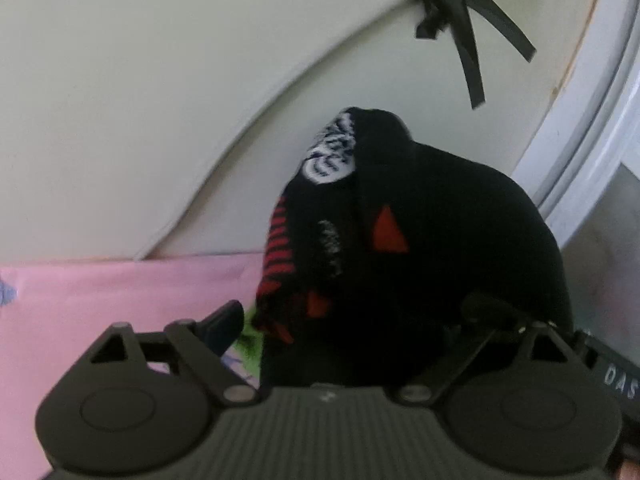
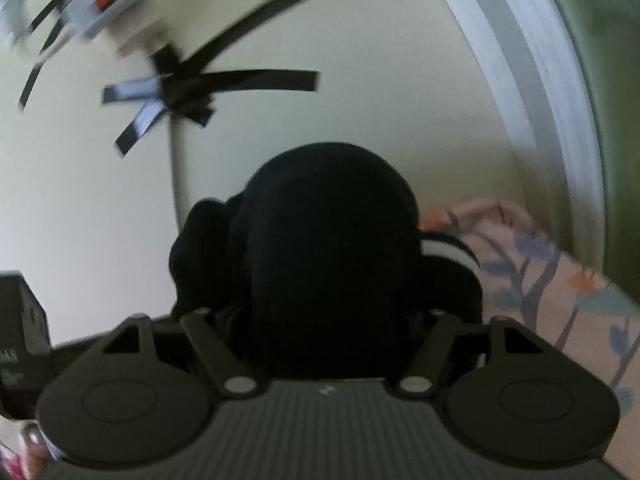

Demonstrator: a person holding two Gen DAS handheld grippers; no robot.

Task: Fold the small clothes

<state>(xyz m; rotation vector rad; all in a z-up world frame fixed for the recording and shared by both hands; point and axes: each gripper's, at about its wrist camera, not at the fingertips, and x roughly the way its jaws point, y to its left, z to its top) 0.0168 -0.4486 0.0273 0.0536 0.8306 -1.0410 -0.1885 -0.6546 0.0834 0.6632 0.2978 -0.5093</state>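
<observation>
A small black garment with red stripes, red triangles and a white patch hangs bunched up in front of my left gripper. It drapes over the jaws, which stand apart, and hides the right finger. In the right wrist view the same black cloth bulges over my right gripper and hides both fingertips, so I cannot see whether they pinch it. A black and white striped piece lies just behind it on the right.
A pink sheet with a flower print covers the surface below. A pale wall with black tape strips and a white door frame stand close behind. The other gripper's body shows at the left edge.
</observation>
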